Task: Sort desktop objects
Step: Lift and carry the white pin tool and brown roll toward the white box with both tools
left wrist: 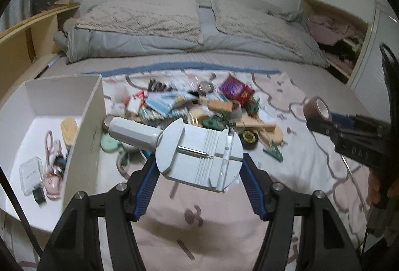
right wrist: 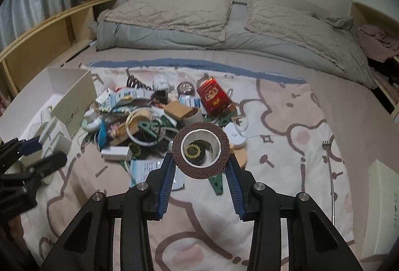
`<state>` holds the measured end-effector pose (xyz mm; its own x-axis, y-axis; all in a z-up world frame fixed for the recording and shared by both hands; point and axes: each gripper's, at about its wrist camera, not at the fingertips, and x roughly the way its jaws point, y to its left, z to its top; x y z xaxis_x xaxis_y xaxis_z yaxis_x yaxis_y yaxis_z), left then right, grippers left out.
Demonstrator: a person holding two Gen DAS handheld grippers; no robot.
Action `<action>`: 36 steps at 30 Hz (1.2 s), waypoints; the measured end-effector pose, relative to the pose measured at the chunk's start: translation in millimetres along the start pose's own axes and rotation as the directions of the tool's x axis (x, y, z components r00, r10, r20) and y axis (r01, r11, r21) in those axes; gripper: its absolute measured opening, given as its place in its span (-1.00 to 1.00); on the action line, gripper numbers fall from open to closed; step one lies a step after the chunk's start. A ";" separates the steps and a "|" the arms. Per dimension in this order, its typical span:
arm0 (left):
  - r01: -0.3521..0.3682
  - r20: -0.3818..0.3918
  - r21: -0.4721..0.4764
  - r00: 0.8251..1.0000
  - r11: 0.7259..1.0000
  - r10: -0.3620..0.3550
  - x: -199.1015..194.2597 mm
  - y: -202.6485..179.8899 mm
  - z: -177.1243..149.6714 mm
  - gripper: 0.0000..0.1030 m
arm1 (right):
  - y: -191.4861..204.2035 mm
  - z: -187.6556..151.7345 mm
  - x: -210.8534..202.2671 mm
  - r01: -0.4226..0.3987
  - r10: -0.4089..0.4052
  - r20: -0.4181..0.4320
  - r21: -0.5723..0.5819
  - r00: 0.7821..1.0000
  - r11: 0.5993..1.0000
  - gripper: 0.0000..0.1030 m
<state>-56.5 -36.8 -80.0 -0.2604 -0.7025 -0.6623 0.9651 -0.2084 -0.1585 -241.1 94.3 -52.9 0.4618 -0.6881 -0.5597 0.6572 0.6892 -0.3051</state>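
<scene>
My left gripper (left wrist: 199,166) is shut on a grey plastic watch-band tool (left wrist: 199,153) with a long grey handle, held above the blanket. In the right wrist view that tool (right wrist: 53,137) and the left gripper (right wrist: 37,153) show at the left edge. My right gripper (right wrist: 200,163) is shut on a brown tape roll (right wrist: 200,150), lifted over the pile; from the left wrist view the tape roll (left wrist: 318,107) and right gripper (left wrist: 321,126) appear at right. A heap of mixed small objects (right wrist: 159,116) lies on the pink patterned blanket (right wrist: 286,146).
An open white box (left wrist: 37,106) holding a few small items stands left of the pile. A second white box (right wrist: 381,208) sits at the right edge beside a metal back-scratcher (right wrist: 330,171). Pillows and a folded quilt (right wrist: 224,29) lie behind; wooden shelves (right wrist: 45,46) flank the bed.
</scene>
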 end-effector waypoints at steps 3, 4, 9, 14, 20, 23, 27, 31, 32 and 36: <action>-0.009 0.027 -0.018 1.000 1.000 0.010 -4.9 7.3 11.8 0.25 | 0.5 6.7 -4.9 0.003 -0.003 0.026 0.002 1.000 1.000 -0.20; -0.011 0.036 -0.022 0.999 1.000 0.012 -6.5 9.8 15.4 0.25 | 0.6 8.8 -6.8 0.002 -0.002 0.035 0.003 0.999 1.000 -0.20; -0.020 0.075 -0.028 0.997 0.999 0.022 -15.2 20.3 32.0 0.25 | 3.2 16.9 -15.6 -0.011 0.011 0.073 -0.002 0.997 1.000 -0.20; -0.018 0.097 -0.022 0.995 1.000 0.020 -23.0 29.0 46.5 0.25 | 7.5 23.6 -23.3 -0.120 0.132 0.145 -0.089 0.981 0.989 -0.20; -0.056 0.145 -0.017 0.988 0.998 0.058 -32.6 44.1 63.0 0.25 | 8.8 32.3 -35.7 -0.152 0.167 0.196 -0.088 0.966 0.984 -0.20; -0.078 0.166 -0.035 0.983 0.996 0.083 -38.4 56.6 69.0 0.25 | 10.6 36.6 -39.6 -0.168 0.184 0.219 -0.089 0.958 0.982 -0.20; -0.101 0.182 -0.074 0.977 0.992 0.113 -44.8 76.4 73.8 0.25 | 13.7 41.3 -42.8 -0.184 0.199 0.238 -0.082 0.951 0.979 -0.20; -0.142 0.187 -0.105 0.969 0.984 0.160 -50.2 96.9 74.8 0.25 | 22.3 47.2 -44.8 -0.204 0.218 0.249 -0.081 0.944 0.976 -0.20; -0.156 0.187 -0.115 0.966 0.981 0.176 -51.5 103.7 74.5 0.25 | 25.1 48.5 -45.8 -0.209 0.224 0.250 -0.083 0.942 0.974 -0.20; -0.202 0.183 -0.144 0.957 0.969 0.227 -57.4 126.1 70.7 0.25 | 37.0 52.6 -50.6 -0.236 0.253 0.266 -0.093 0.930 0.967 -0.20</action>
<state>78.2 -70.9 -10.2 -0.0349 -0.8439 -0.5353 0.9915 0.0380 -0.1246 -208.8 142.8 4.6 0.7538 -0.5265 -0.3932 0.4712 0.8501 -0.2350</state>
